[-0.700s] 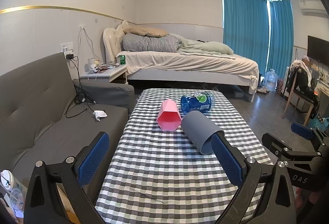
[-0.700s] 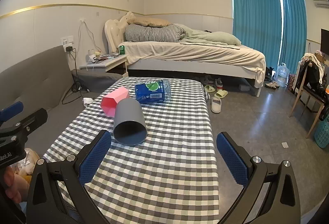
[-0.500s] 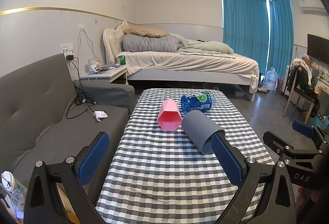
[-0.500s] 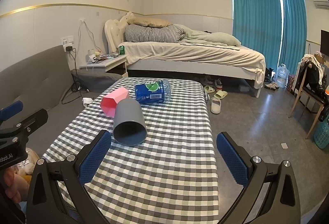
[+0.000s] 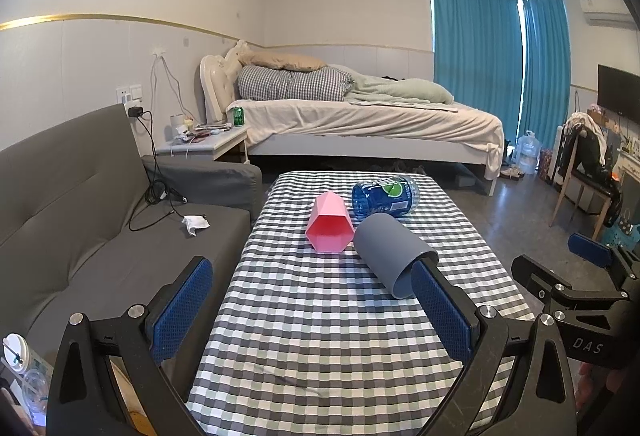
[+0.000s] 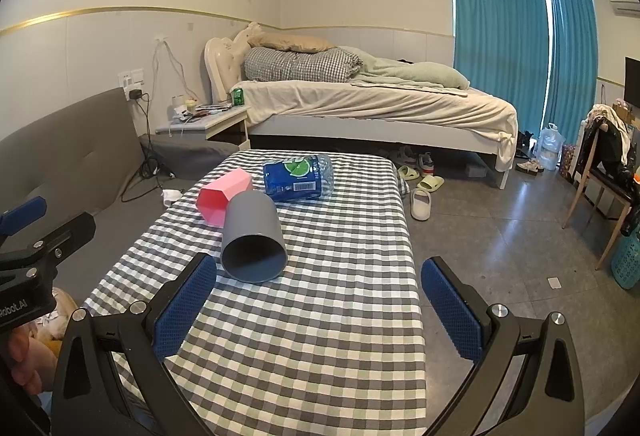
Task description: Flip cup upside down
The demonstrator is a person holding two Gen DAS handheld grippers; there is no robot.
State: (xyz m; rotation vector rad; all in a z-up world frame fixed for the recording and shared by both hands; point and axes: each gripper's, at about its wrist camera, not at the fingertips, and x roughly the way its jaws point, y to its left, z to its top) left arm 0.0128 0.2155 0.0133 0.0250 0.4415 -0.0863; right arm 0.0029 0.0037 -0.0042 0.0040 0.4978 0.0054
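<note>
A grey cup (image 5: 390,256) (image 6: 252,236) lies on its side on the checked table (image 5: 320,316) (image 6: 320,316), its mouth facing the near edge. A pink hexagonal cup (image 5: 330,224) (image 6: 224,197) lies on its side just beyond it, touching or nearly touching it. My left gripper (image 5: 316,308) hovers open over the near part of the table; its right finger overlaps the grey cup's rim in that view. My right gripper (image 6: 316,304) is open too, with the grey cup ahead of its left finger. Neither holds anything.
A blue-labelled plastic bottle (image 5: 386,195) (image 6: 298,177) lies on its side behind the cups. A grey sofa (image 5: 80,220) runs along the table's left; a bed (image 5: 360,119) stands beyond. Slippers (image 6: 422,195) and a chair (image 6: 600,171) are on the floor to the right.
Almost nothing differs: both views shift very slightly, and the cups and bottle lie where they were. Both grippers stay open.
</note>
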